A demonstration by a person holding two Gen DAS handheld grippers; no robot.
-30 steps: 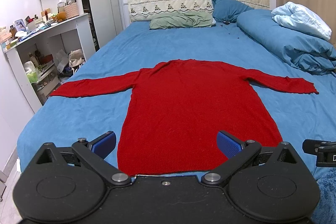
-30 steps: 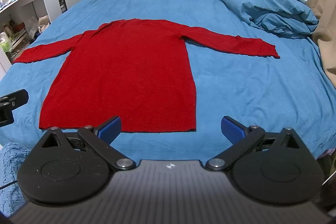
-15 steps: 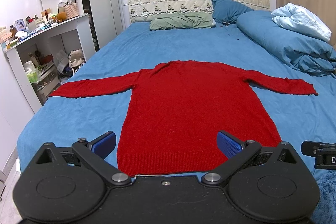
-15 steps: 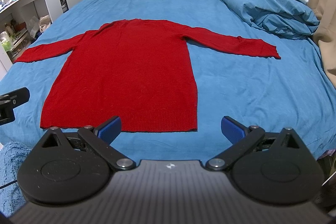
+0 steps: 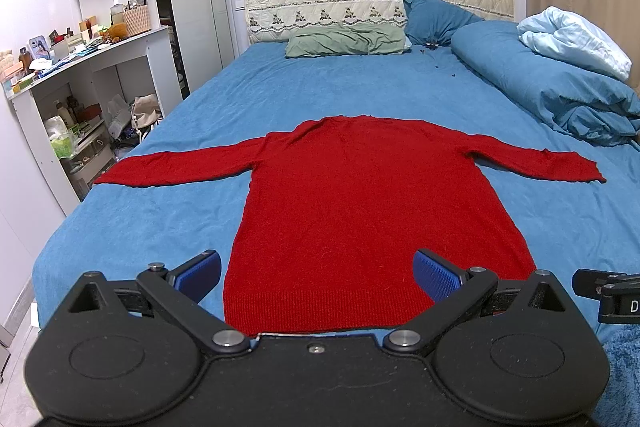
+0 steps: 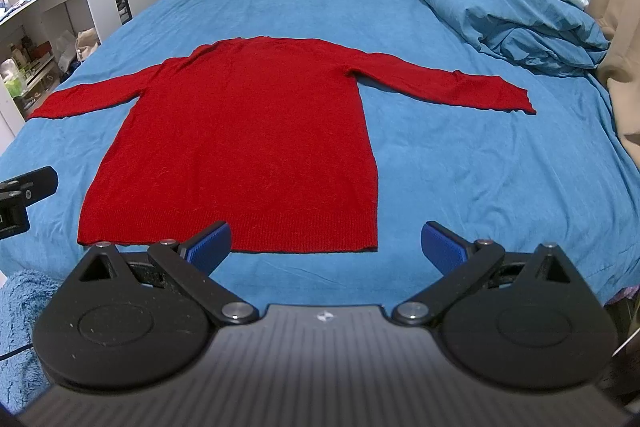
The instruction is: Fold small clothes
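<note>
A red long-sleeved knit sweater [image 5: 360, 195] lies flat on the blue bed, both sleeves spread sideways, hem toward me; it also shows in the right wrist view [image 6: 248, 131]. My left gripper [image 5: 316, 275] is open and empty, hovering above the hem near its left half. My right gripper [image 6: 326, 245] is open and empty, just in front of the hem's right corner. Each gripper's edge shows at the side of the other's view.
The blue bed sheet [image 5: 168, 211] surrounds the sweater. A rolled blue duvet [image 5: 560, 91] with a pale blanket lies along the right side. Green and blue pillows [image 5: 344, 43] sit at the headboard. A cluttered white shelf unit [image 5: 80, 83] stands left of the bed.
Both grippers have drawn back and up a little, so the sweater sits slightly further off in both views. Both jaws stay open. The sweater has not moved.
</note>
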